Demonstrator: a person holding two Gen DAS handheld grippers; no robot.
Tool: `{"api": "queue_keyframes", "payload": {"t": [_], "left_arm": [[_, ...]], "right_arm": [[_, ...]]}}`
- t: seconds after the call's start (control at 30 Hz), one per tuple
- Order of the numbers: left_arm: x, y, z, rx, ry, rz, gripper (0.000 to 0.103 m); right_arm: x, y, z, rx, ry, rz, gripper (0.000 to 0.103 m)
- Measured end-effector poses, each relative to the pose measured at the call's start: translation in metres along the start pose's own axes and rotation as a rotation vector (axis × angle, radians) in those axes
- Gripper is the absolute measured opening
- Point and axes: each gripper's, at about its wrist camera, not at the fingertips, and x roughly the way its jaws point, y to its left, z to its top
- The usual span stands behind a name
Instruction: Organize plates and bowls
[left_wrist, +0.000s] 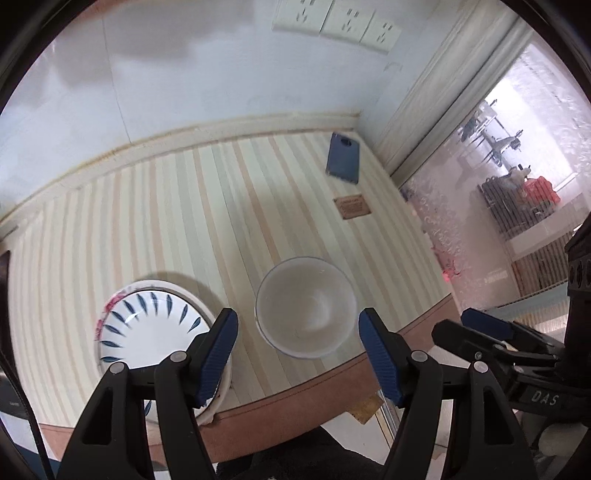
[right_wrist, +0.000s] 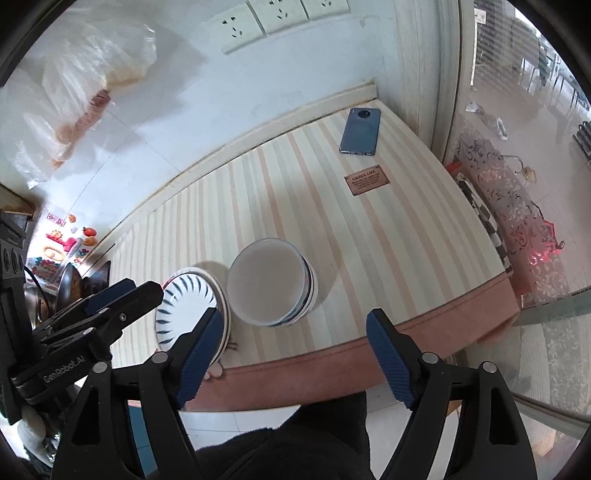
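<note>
A stack of white bowls (left_wrist: 304, 308) stands near the front edge of the striped table (left_wrist: 207, 206); it also shows in the right wrist view (right_wrist: 266, 284). Left of it lies a stack of plates (left_wrist: 147, 325), the top one with blue leaf marks, also in the right wrist view (right_wrist: 190, 306). My left gripper (left_wrist: 297, 354) is open and empty, held just in front of the bowls. My right gripper (right_wrist: 293, 354) is open and empty, above the table's front edge, and shows at the right of the left wrist view (left_wrist: 491, 328).
A blue phone (right_wrist: 360, 131) lies at the table's far right corner, with a small brown label (right_wrist: 367, 182) nearer. Wall sockets (right_wrist: 273, 18) are above. A plastic bag (right_wrist: 74, 92) hangs at left. A glass partition (left_wrist: 480, 206) stands right of the table.
</note>
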Motion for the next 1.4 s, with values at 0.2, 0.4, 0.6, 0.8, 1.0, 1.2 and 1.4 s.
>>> {"api": "queue_keyframes", "payload": {"t": [0.2,0.4,0.6,0.8,1.0,1.2,1.4], "left_arm": [[0.078,0.029,0.025,-0.065,0.169,-0.015,0.066],[0.144,0.053,0.040,-0.123,0.334,-0.056,0.065],[0.181,0.056,0.038,-0.127,0.440,-0.110,0.064],[0.198,0.055,0.030,-0.133,0.498,-0.169,0.064],[0.200,0.051,0.023,-0.144,0.488,-0.235,0.058],[0.196,0.057,0.022,-0.140,0.463,-0.242,0.056],[0.197,0.059,0.021,-0.151,0.440,-0.244,0.054]], "right_arm": [[0.068,-0.018,0.012,0.067,0.086,0.068,0.085],[0.154,-0.036,0.015,0.141,0.243,0.140,0.085],[0.219,-0.047,0.009,0.245,0.349,0.252,0.085],[0.248,-0.049,0.009,0.292,0.386,0.292,0.085],[0.264,-0.047,0.011,0.325,0.418,0.323,0.084],[0.269,-0.043,0.010,0.332,0.404,0.333,0.081],[0.272,-0.041,0.013,0.309,0.385,0.277,0.061]]}}
